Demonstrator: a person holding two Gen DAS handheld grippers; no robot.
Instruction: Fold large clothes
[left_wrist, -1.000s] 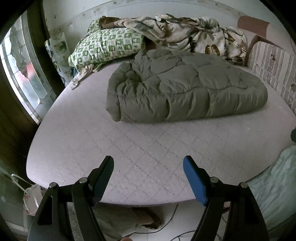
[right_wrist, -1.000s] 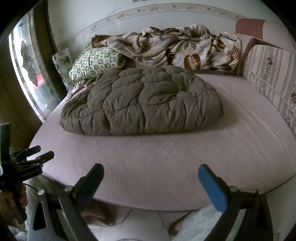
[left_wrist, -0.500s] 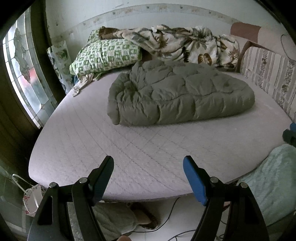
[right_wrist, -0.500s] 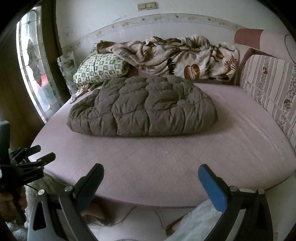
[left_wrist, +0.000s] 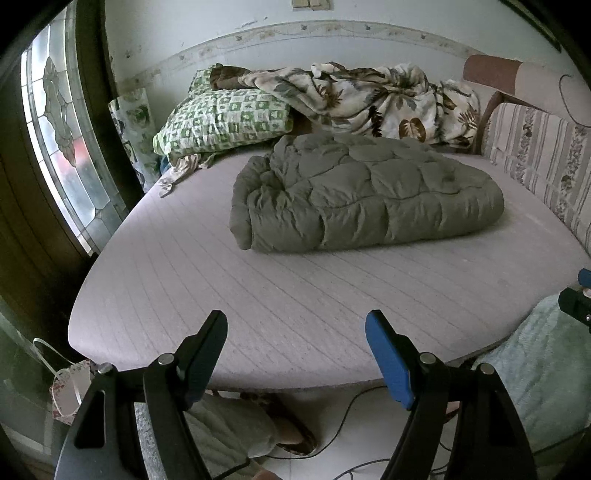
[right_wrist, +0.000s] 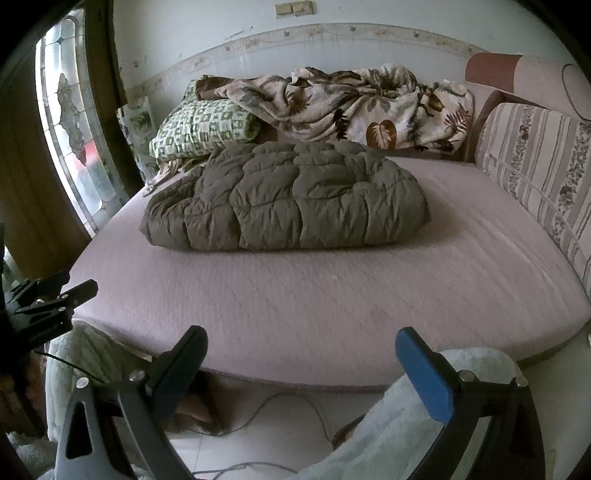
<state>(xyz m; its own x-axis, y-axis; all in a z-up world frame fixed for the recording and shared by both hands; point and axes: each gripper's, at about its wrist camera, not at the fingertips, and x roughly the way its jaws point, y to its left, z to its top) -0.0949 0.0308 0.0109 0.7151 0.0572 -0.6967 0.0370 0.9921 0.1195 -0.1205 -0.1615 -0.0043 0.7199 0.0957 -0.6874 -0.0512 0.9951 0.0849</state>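
A puffy olive-green quilted garment (left_wrist: 362, 199) (right_wrist: 288, 199) lies folded into a thick bundle on the far half of the pale pink mattress (left_wrist: 295, 295) (right_wrist: 332, 291). My left gripper (left_wrist: 295, 332) hangs open over the mattress's near edge, well short of the bundle, with nothing between its fingers. My right gripper (right_wrist: 301, 347) is also open and empty, held off the near edge. Each gripper shows at the side of the other's view.
A green checked pillow (left_wrist: 225, 120) and a leaf-print blanket (left_wrist: 369, 99) are piled at the head of the bed. A striped cushion (right_wrist: 539, 162) lines the right side. A stained-glass window (left_wrist: 62, 147) is left. Cables and the person's slippered feet are on the floor below.
Both grippers have pulled back from the bed and risen a little, so the bundle looks smaller and more wall shows. The bundle has not moved. The jaws stayed open.
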